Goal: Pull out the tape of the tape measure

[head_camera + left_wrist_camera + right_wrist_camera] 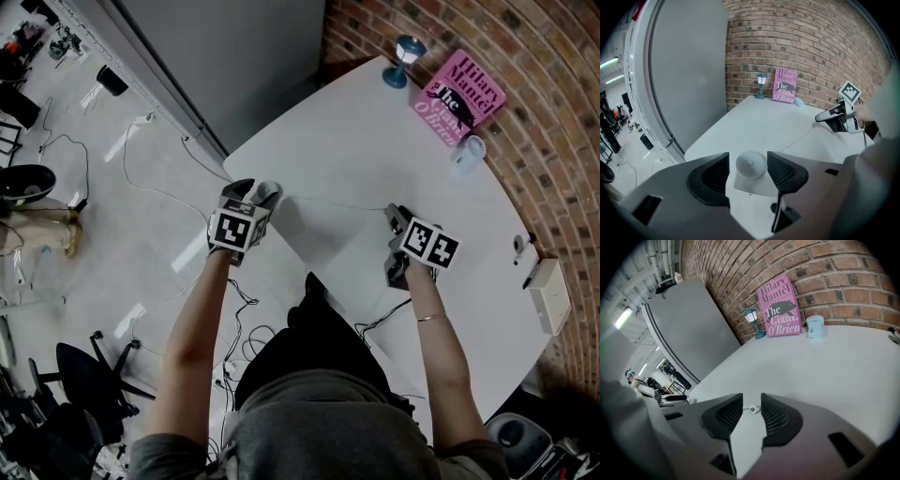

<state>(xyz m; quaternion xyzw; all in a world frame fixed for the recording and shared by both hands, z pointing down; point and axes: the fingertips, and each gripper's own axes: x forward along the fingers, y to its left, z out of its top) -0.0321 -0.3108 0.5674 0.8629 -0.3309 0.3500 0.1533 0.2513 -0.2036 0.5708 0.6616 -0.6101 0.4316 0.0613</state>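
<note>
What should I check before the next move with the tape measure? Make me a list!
1. Is the tape measure between the jaws of the left tool? Ok.
2. Is the left tool squeezing it? Not ok, a gap shows on one side.
3. Is the tape pulled out across the table? Ok.
4. Is the end ring between the jaws of the right tool? Ok.
5. Is the right tool gripping the end ring? Not ok, its jaws stand apart.
6. Is the tape locked against snapping back? Cannot tell.

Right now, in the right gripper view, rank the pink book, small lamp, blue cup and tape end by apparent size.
Largest: pink book.
Next: small lamp and blue cup, too alike to rank.
Smallest: tape end, though nearest the camera.
</note>
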